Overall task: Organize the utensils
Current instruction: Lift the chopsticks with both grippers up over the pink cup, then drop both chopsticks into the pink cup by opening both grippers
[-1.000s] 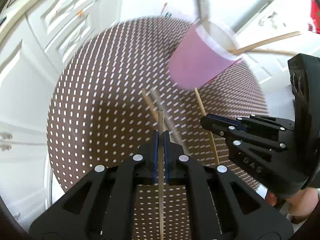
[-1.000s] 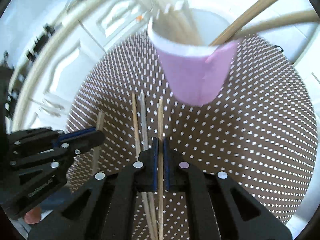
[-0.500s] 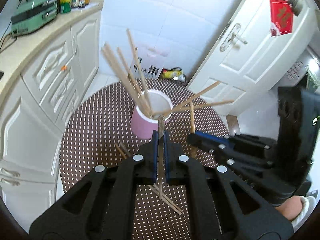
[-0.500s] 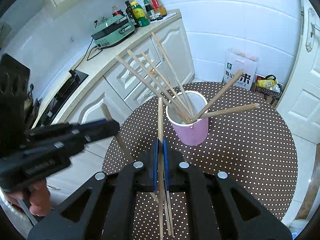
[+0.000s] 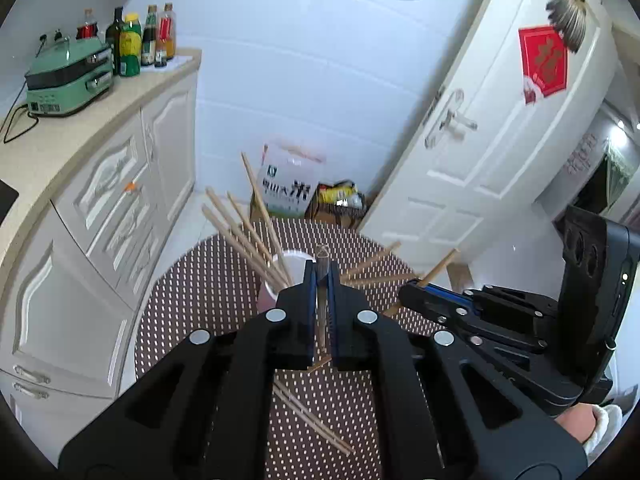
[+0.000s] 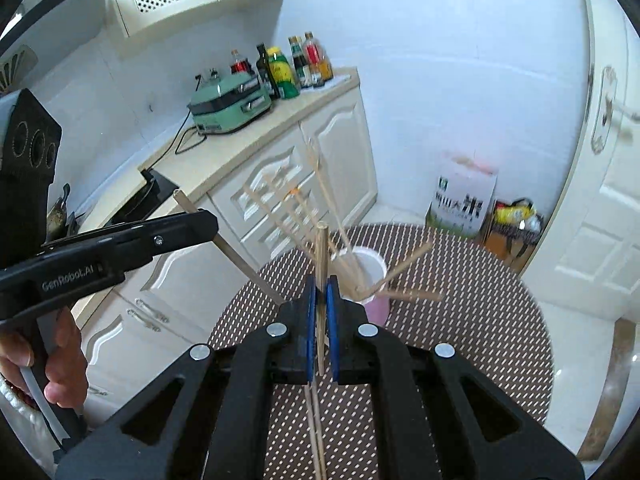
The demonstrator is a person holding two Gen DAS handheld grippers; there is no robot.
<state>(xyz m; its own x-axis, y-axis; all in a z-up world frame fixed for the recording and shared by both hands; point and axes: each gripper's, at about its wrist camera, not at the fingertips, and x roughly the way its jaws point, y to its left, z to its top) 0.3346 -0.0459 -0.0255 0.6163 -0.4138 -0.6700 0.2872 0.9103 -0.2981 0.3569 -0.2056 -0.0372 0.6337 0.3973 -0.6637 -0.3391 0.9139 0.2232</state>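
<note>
A pink cup (image 5: 267,299) (image 6: 377,307) with several wooden chopsticks fanned out of it stands on a round table with a brown dotted cloth (image 5: 200,280) (image 6: 480,288). My left gripper (image 5: 321,276) (image 6: 208,220) is shut on one chopstick (image 5: 321,256) (image 6: 232,252), held high above the table. My right gripper (image 6: 320,284) (image 5: 406,292) is shut on another chopstick (image 6: 322,244) (image 5: 440,266), also well above the table and to the right of the left one. A few loose chopsticks (image 5: 312,420) (image 6: 316,420) lie on the cloth below the grippers.
White cabinets with a beige counter (image 5: 80,140) run along the left, carrying a green appliance (image 5: 68,78) and bottles (image 5: 132,44). A white door (image 5: 500,152) stands at the right. A printed bag (image 5: 288,188) sits on the floor behind the table.
Both grippers have risen high above the table, each keeping its chopstick. The cup, close and blurred a second ago, now sits small and far below, with the room in view.
</note>
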